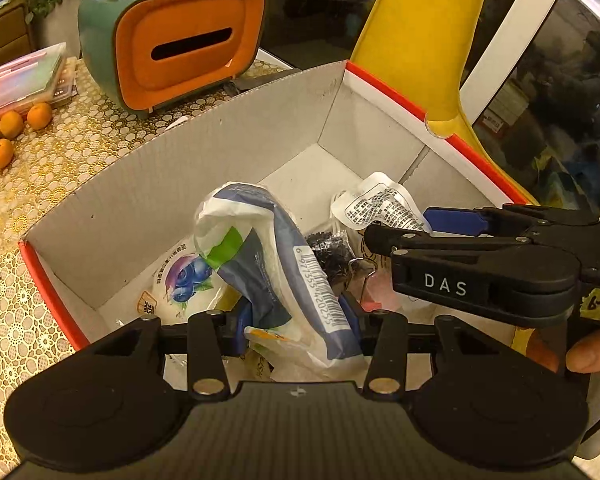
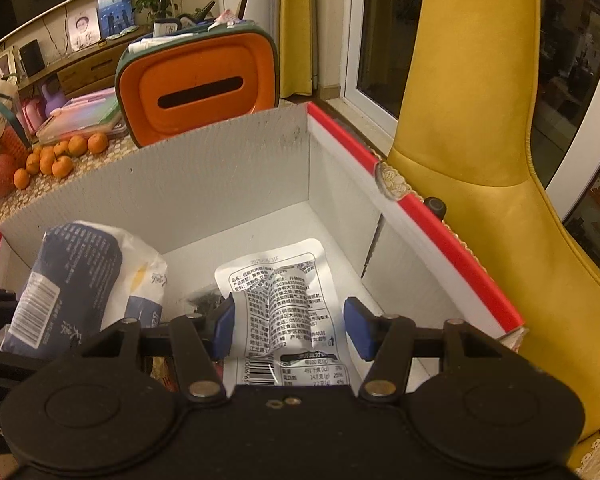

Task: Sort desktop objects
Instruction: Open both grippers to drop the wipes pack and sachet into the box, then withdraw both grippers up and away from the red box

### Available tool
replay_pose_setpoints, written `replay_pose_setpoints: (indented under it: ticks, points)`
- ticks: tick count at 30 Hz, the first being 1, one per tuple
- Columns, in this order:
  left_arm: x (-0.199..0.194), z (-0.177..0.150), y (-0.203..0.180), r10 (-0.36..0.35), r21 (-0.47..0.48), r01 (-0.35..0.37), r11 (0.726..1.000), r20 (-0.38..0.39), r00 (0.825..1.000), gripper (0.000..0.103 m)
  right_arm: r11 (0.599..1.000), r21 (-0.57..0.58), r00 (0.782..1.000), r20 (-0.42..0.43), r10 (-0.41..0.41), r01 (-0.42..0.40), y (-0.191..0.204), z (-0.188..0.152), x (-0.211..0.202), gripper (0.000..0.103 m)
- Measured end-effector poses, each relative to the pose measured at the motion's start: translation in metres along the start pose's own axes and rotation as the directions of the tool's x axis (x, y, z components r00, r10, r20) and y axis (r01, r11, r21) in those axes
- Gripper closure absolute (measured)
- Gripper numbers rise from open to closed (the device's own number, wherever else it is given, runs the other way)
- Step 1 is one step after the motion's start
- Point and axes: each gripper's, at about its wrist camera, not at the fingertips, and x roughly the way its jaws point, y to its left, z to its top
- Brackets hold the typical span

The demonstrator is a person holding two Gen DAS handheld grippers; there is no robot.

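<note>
A white cardboard box (image 1: 220, 148) with a red rim stands on the table. My left gripper (image 1: 296, 316) hangs over it, shut on a blue and white packet (image 1: 260, 240) with a barcode. The same packet (image 2: 80, 276) shows at the left of the right wrist view. My right gripper (image 2: 292, 328) is inside the box (image 2: 220, 184), shut on a crumpled white sachet (image 2: 284, 292) printed with black text. In the left wrist view the right gripper (image 1: 400, 224) reaches in from the right with the sachet (image 1: 384, 200) at its tips.
On the box floor lie a blueberry-print pouch (image 1: 180, 276), a black mesh item (image 1: 328, 252) and a wire clip (image 1: 364, 272). Behind the box stands an orange and green tissue holder (image 1: 180, 40). Oranges (image 1: 8, 132) and plastic cases (image 1: 20, 76) are at left, a yellow chair (image 2: 480, 160) at right.
</note>
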Motion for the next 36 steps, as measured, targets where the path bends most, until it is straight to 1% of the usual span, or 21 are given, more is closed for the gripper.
replay_pose_setpoints:
  ticks: [7, 12, 13, 17, 21, 25, 31, 36]
  points:
    - [-0.001, -0.001, -0.003, 0.004, 0.020, -0.004, 1.000, 0.001, 1.000, 0.055, 1.000, 0.008, 1.000, -0.007, 0.009, -0.009, -0.002, 0.001, 0.000, 0.046]
    - [-0.010, -0.002, -0.006, 0.010, 0.035, -0.011, 0.999, 0.032, 0.999, 0.040, 1.000, 0.019, 1.000, 0.004, 0.012, -0.012, -0.004, 0.001, -0.005, 0.040]
    - [-0.012, -0.003, -0.007, 0.012, 0.035, -0.013, 0.999, 0.039, 0.999, 0.039, 1.000, 0.020, 1.000, 0.009, 0.016, -0.016, -0.004, 0.001, -0.007, 0.040]
    - [-0.021, -0.004, -0.008, 0.010, 0.036, -0.012, 0.999, 0.049, 0.999, 0.039, 0.999, 0.025, 0.999, 0.024, 0.028, -0.029, -0.006, 0.000, -0.017, 0.039]
    - [-0.032, -0.010, -0.010, 0.012, 0.040, -0.014, 0.999, 0.061, 0.998, 0.039, 0.999, 0.023, 0.998, 0.042, 0.045, -0.046, -0.008, 0.000, -0.031, 0.033]
    - [-0.045, -0.016, -0.010, 0.006, 0.036, -0.009, 0.999, 0.071, 0.997, 0.039, 0.998, 0.022, 0.996, 0.063, 0.058, -0.060, -0.011, -0.002, -0.046, 0.031]
    - [-0.068, -0.026, -0.014, 0.004, 0.043, -0.008, 0.999, 0.095, 0.995, 0.039, 0.996, 0.030, 0.992, 0.092, 0.087, -0.090, -0.014, -0.008, -0.071, 0.030]
    - [-0.088, -0.035, -0.018, 0.002, 0.040, -0.006, 0.999, 0.120, 0.993, 0.039, 0.993, 0.002, 0.986, 0.113, 0.120, -0.121, -0.008, -0.015, -0.092, 0.030]
